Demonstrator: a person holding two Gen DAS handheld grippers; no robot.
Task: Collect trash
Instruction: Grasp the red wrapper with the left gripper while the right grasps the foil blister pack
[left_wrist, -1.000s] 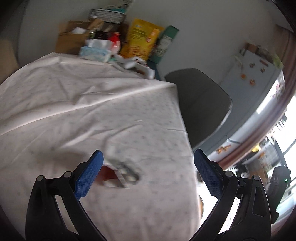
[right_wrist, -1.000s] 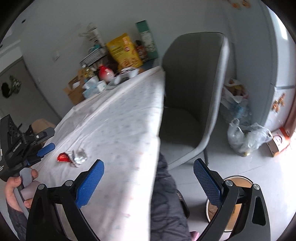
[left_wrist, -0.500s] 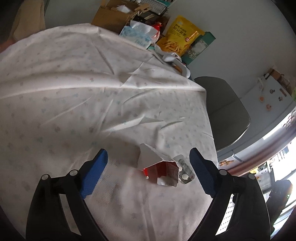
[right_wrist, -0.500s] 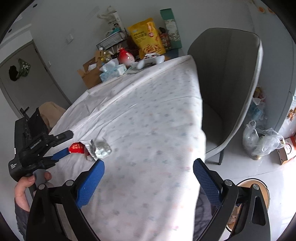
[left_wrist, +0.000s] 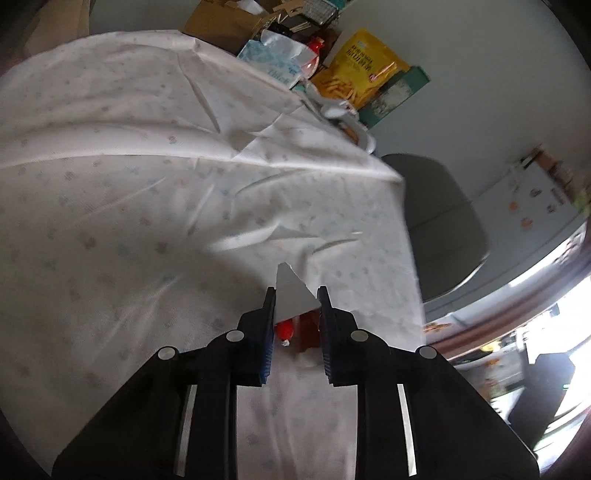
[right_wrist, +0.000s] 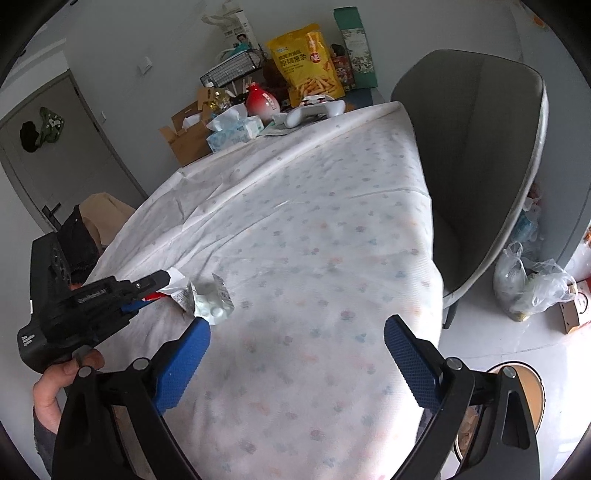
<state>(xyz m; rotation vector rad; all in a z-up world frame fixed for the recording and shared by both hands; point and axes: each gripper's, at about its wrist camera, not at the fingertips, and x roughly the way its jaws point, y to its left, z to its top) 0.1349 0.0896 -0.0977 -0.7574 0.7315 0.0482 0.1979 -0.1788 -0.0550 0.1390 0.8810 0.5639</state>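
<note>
A torn red and white wrapper (left_wrist: 293, 295) lies on the white tablecloth (left_wrist: 147, 221). My left gripper (left_wrist: 295, 299) is shut on this wrapper, its white flap sticking up between the blue pads. In the right wrist view the left gripper (right_wrist: 155, 286) holds the wrapper (right_wrist: 173, 282) next to a crumpled silver blister pack (right_wrist: 212, 306). My right gripper (right_wrist: 295, 350) is open and empty, hovering above the table's near edge, just right of the blister pack.
A grey chair (right_wrist: 480, 166) stands right of the table. At the far end are a yellow snack bag (right_wrist: 308, 62), a tissue pack (right_wrist: 232, 129), a cardboard box (right_wrist: 186, 136) and a white game controller (right_wrist: 314, 109). A round bin (right_wrist: 517, 406) and plastic bags (right_wrist: 528, 277) sit on the floor.
My left gripper has moved down onto the wrapper and closed on it. My right gripper has swung further over the table, toward the blister pack.
</note>
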